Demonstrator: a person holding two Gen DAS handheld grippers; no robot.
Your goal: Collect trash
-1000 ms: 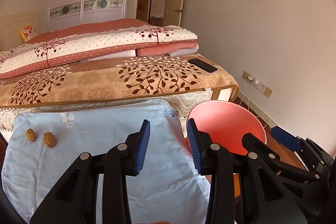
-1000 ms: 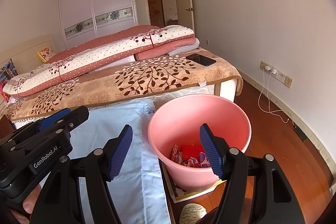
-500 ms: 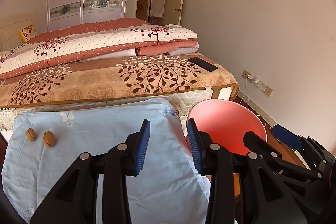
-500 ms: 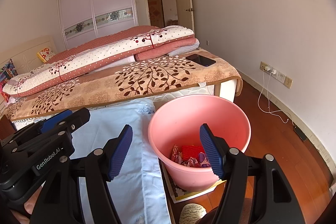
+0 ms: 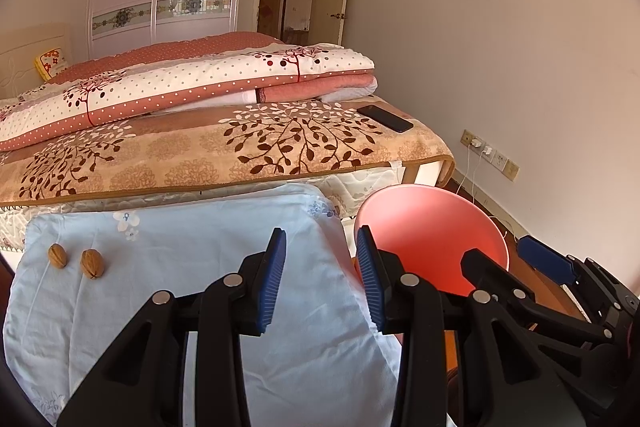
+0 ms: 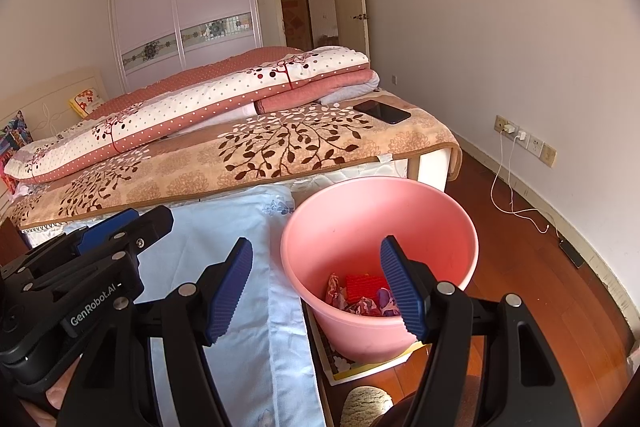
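Two walnuts (image 5: 57,255) (image 5: 92,263) lie side by side on the light blue cloth (image 5: 184,259), far left in the left wrist view. A pink bucket (image 6: 380,227) stands on the floor right of the cloth, with red and purple wrappers (image 6: 362,293) at its bottom. My left gripper (image 5: 320,275) is open and empty, above the cloth's right part, well right of the walnuts. My right gripper (image 6: 316,285) is open and empty, over the bucket's near left rim. The bucket also shows in the left wrist view (image 5: 432,231).
A bed with a brown leaf-pattern blanket (image 5: 224,155) and a folded dotted quilt (image 5: 180,87) lies behind the cloth. A black phone (image 5: 385,118) rests on the bed's right corner. A charger cable (image 6: 516,203) trails over the wooden floor by the right wall.
Both grippers have barely moved and both stay open. The walnuts and the bucket lie as before.
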